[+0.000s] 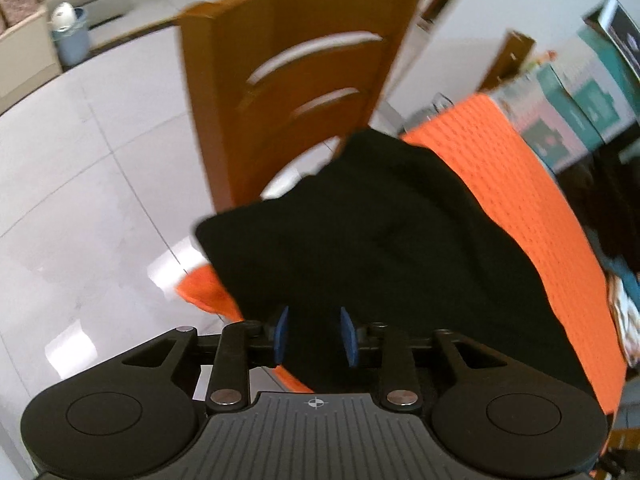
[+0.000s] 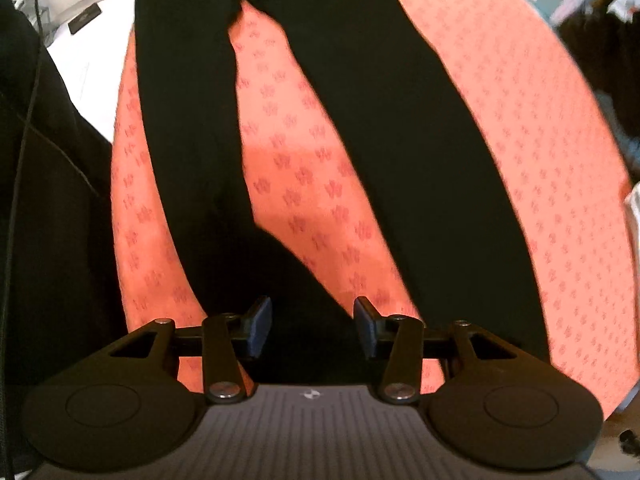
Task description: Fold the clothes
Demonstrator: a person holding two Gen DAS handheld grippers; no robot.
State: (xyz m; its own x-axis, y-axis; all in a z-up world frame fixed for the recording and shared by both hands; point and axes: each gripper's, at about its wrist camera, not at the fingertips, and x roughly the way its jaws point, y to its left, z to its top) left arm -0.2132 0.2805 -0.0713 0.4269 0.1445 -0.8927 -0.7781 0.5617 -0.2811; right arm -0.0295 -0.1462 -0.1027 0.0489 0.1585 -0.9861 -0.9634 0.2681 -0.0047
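Soft black pants (image 2: 420,152) lie spread on the worktop's orange waffle-knit cloth (image 2: 520,128), legs splayed in a V. Left claw (image 1: 314,334) and right claw (image 2: 313,326) both parted, blue pads gripping nothing.

Wooden chair (image 1: 296,92), blue bin (image 1: 74,40), orange patterned cloth (image 1: 520,200)
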